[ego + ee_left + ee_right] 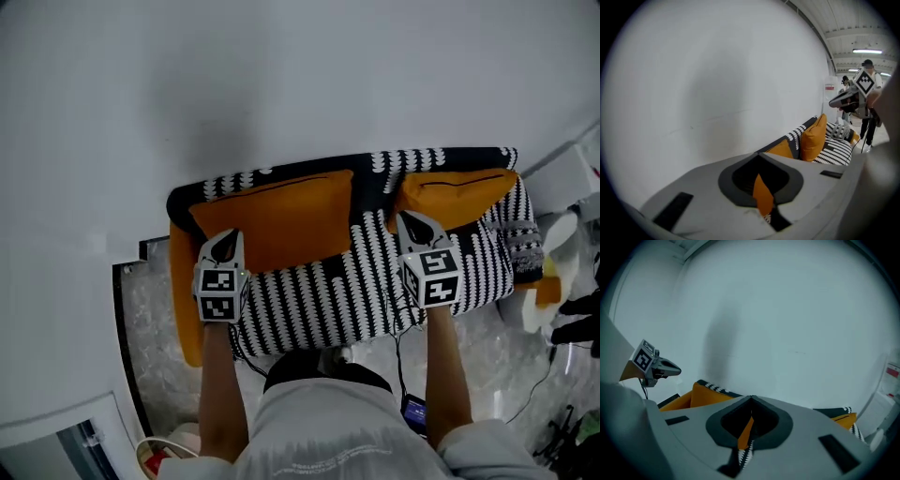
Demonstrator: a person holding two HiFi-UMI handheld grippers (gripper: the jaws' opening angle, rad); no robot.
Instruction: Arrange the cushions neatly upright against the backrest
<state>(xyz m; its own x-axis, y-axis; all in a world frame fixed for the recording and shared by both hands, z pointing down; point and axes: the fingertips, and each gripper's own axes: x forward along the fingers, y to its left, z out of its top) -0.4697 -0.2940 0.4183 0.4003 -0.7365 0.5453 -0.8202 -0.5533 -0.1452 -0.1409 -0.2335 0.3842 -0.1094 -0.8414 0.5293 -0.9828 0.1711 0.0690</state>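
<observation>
Two orange cushions lean upright against the backrest (375,178) of a black-and-white patterned sofa (347,291). The left cushion (281,220) is the wider of the two, and the right cushion (459,197) stands near the sofa's right end. My left gripper (225,236) hovers over the left cushion's near left corner, shut with nothing in it. Just left of the right cushion hangs my right gripper (409,219), also shut and empty. In the left gripper view the jaws (759,155) meet, with the right cushion (813,138) beyond. The right gripper (751,399) shows its tips together too.
An orange armrest (185,300) closes the sofa's left end. A grey patterned pillow (525,246) lies at the right end, beside white and yellow items (553,281). The white wall (300,84) rises behind the sofa. People (867,75) stand far off.
</observation>
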